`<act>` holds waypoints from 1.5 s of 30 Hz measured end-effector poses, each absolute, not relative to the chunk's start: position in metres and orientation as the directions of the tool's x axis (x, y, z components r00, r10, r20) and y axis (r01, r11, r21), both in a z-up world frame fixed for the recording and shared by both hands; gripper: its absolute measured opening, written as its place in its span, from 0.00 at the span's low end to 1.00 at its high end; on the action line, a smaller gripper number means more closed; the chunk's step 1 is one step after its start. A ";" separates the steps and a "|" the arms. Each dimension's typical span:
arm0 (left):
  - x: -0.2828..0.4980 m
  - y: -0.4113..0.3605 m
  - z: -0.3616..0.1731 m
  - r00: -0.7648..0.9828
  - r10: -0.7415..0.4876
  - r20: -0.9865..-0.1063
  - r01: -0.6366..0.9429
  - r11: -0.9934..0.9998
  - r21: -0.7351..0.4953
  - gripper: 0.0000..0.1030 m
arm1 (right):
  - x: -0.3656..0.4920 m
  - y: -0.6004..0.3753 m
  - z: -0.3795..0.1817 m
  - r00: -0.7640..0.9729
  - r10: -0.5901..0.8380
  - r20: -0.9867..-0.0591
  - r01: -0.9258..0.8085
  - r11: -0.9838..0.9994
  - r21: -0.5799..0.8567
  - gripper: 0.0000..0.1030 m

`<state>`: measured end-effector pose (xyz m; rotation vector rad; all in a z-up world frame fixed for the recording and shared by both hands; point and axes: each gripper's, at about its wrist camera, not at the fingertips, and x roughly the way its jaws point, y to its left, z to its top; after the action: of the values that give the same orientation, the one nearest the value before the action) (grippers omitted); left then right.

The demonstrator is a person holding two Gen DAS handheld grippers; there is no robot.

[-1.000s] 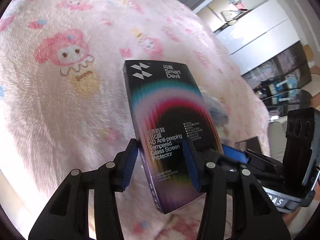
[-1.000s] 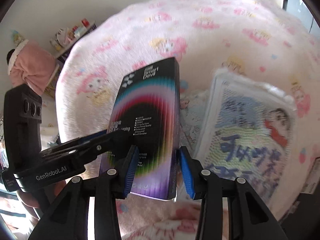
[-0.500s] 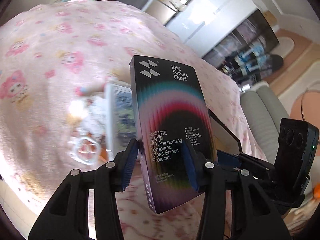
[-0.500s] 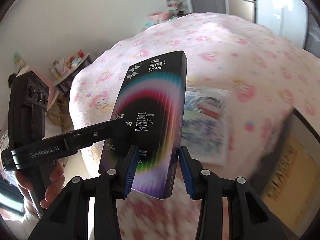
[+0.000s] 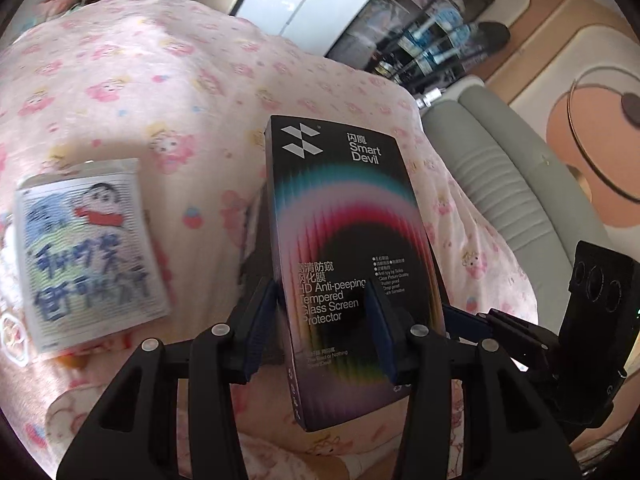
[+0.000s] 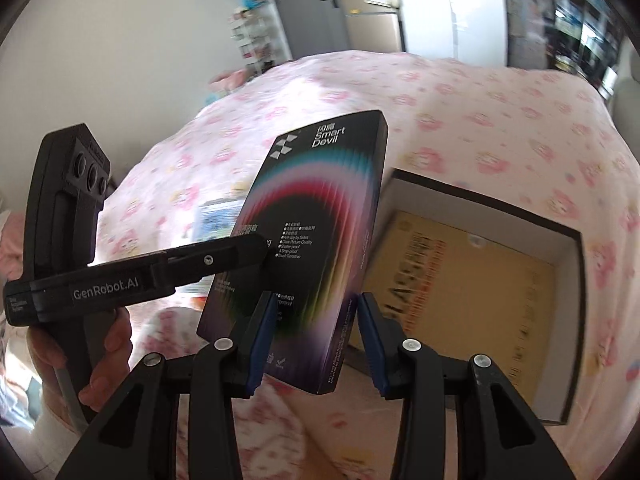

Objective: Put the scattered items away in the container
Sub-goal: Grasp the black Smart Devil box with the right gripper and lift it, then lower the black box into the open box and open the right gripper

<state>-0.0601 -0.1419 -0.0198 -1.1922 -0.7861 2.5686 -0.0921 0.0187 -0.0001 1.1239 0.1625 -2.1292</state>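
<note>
Both grippers, left gripper (image 5: 320, 324) and right gripper (image 6: 316, 338), pinch screen protector box (image 6: 316, 240) in air, beside open container (image 6: 568, 320). One grip slips: box tips, falls on pink blanket (image 5: 160, 80), misses container.

Colours on the bed

The screen protector box (image 5: 352, 264) is black with a rainbow arc of teal, pink, red and purple, and white lettering. The blanket (image 5: 168, 80) is pale pink, dotted with pink cartoon figures. The packet (image 5: 88, 248) is white with blue handwriting-style characters and a cartoon boy. The container (image 6: 568, 320) has white walls, a dark rim and a yellow sheet with red print inside
</note>
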 end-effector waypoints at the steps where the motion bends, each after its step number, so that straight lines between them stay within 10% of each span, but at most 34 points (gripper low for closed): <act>1: -0.067 -0.134 -0.021 -0.645 0.397 -0.653 0.033 -0.839 -0.543 0.45 | -0.098 0.027 0.000 -0.372 -0.526 -0.764 0.634 -0.746 0.205 0.36; 25: -0.178 -0.032 -0.136 -0.143 0.388 -0.911 0.010 -0.919 -0.393 0.44 | -0.207 0.122 -0.135 -0.120 -0.407 -0.905 0.446 -0.837 0.317 0.36; 45: -0.175 0.013 -0.117 -0.069 0.417 -0.906 0.005 -0.908 -0.418 0.30 | -0.205 0.163 -0.103 -0.305 -0.338 -0.890 0.400 -0.894 0.202 0.25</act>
<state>-0.1750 0.0127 -0.1167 -1.9217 -0.4561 2.0574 -0.2052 0.1631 -0.1026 1.4963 0.0787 -2.2222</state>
